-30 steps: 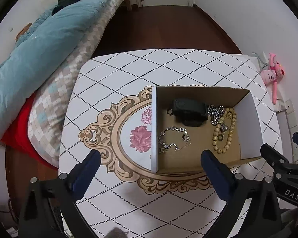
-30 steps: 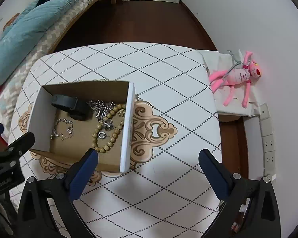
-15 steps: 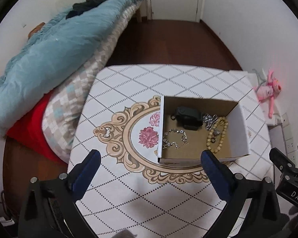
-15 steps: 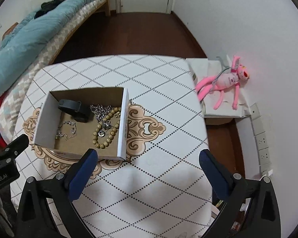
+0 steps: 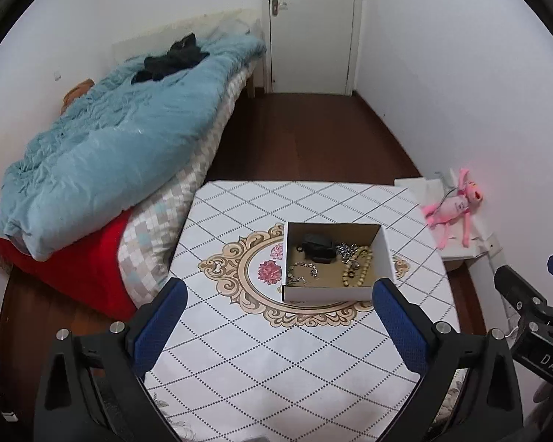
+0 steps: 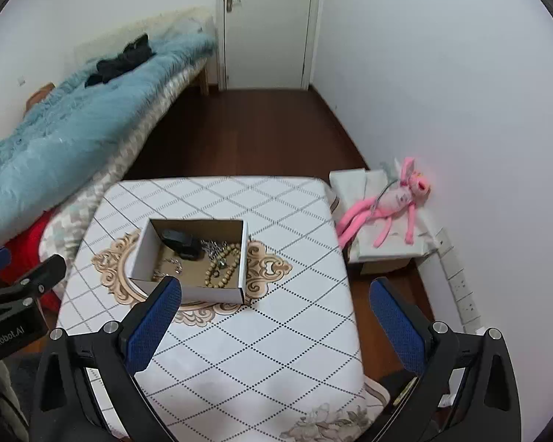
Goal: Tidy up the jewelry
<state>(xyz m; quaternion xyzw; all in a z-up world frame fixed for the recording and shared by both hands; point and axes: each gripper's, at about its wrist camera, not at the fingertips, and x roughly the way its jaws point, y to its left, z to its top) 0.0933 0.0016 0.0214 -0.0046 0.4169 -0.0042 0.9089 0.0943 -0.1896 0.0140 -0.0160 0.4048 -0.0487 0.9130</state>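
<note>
An open cardboard box (image 5: 385, 254) (image 6: 143, 250) stands on the white patterned table (image 5: 276, 350) (image 6: 276, 331). Inside lie a black watch (image 5: 317, 247) (image 6: 182, 245), a silver bracelet (image 5: 303, 270) (image 6: 171, 265), a silver chain (image 5: 344, 249) (image 6: 214, 248) and a beige bead bracelet (image 5: 357, 269) (image 6: 221, 267). My left gripper (image 5: 278, 293) is open and empty, held high above the table's near side. My right gripper (image 6: 274, 294) is open and empty, also high and back from the box.
A bed with a blue duvet (image 5: 110, 154) and red sheet (image 5: 66, 269) borders the table's left. A pink plush toy (image 6: 390, 202) lies on a low box by the right wall. Dark wood floor (image 6: 247, 136) leads to a white door (image 6: 265, 25).
Both grippers have pulled up and back from the box, so the table looks smaller and the door and walls have come into view. Both stay open and empty.
</note>
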